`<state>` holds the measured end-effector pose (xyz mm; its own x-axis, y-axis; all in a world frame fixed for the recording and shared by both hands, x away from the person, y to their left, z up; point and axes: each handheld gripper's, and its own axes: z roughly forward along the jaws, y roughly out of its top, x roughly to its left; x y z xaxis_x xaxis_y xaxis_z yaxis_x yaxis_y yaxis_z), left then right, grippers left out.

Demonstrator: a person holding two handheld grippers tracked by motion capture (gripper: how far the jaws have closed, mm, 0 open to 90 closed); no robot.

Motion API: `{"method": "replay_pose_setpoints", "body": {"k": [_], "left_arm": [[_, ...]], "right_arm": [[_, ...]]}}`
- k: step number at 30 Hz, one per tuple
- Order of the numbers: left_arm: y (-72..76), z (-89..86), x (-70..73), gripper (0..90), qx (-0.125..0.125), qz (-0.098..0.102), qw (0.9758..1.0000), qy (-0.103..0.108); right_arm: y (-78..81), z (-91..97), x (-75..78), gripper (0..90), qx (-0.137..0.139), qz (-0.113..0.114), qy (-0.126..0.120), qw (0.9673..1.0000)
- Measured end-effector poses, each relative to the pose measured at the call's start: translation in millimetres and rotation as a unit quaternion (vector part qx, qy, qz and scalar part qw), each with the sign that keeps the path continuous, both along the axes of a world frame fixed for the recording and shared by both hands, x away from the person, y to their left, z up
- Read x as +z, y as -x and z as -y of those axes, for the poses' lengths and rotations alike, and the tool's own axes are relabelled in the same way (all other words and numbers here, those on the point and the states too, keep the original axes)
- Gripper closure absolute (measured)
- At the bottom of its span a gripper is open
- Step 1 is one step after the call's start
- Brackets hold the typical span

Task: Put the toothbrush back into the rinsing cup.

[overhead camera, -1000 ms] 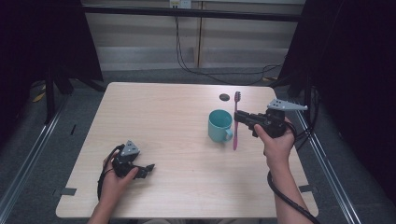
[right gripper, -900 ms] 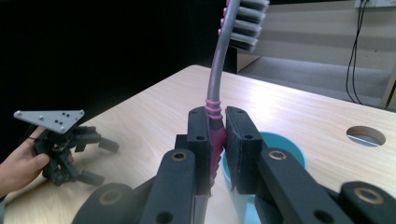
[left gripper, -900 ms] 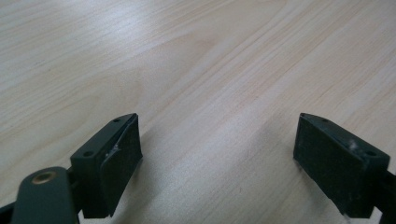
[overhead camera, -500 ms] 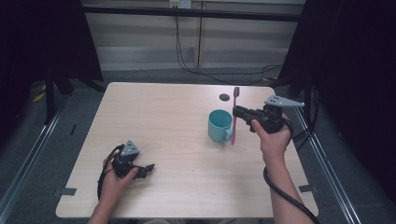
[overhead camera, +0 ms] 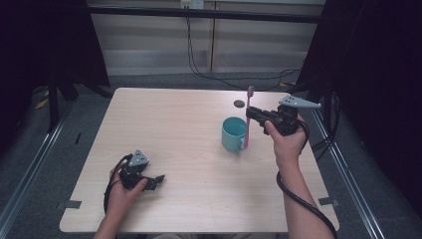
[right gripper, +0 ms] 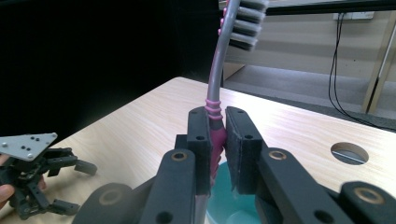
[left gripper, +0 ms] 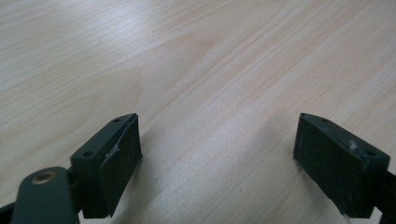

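Observation:
A pink toothbrush (overhead camera: 248,119) stands almost upright, bristles on top, with my right gripper (overhead camera: 255,113) shut on its handle. In the right gripper view the two jaws press the pink grip (right gripper: 217,137) from both sides, and the bristle head (right gripper: 246,23) rises above them. A teal cup (overhead camera: 233,134) stands on the table just left of the brush; its mouth (right gripper: 231,207) lies right below the jaws. The brush's lower end overlaps the cup's right side; whether it is inside I cannot tell. My left gripper (overhead camera: 155,180) rests open near the front left of the table (overhead camera: 174,119), jaws (left gripper: 219,154) wide apart over bare wood.
A round cable hole (overhead camera: 239,104) sits in the tabletop behind the cup, also seen as the hole (right gripper: 349,153) to the right of the jaws. Dark curtains flank the table, and cables hang beyond its far edge. The left gripper (right gripper: 39,179) shows far off.
The right gripper has lifted the toothbrush a little and carried it slightly left, closer to the cup. The left hand and gripper have not moved.

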<state>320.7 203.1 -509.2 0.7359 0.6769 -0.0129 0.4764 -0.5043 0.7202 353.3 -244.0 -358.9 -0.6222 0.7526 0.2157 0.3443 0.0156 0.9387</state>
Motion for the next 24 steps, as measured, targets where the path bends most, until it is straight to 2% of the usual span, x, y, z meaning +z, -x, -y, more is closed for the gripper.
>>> {"method": "replay_pose_setpoints", "body": {"k": [15, 24], "left_arm": [[0.1, 0.2, -0.3, 14.7, 0.001, 0.0, 1.0, 0.003], [0.3, 0.7, -0.6, 14.7, 0.004, 0.0, 1.0, 0.007]], "right_arm": [[-17.7, -12.2, 9.2, 81.1, 0.005, 0.013, 0.001, 0.9999], [-28.8, -16.0, 10.6, 81.1, -0.002, 0.018, -0.002, 0.9998]]}}
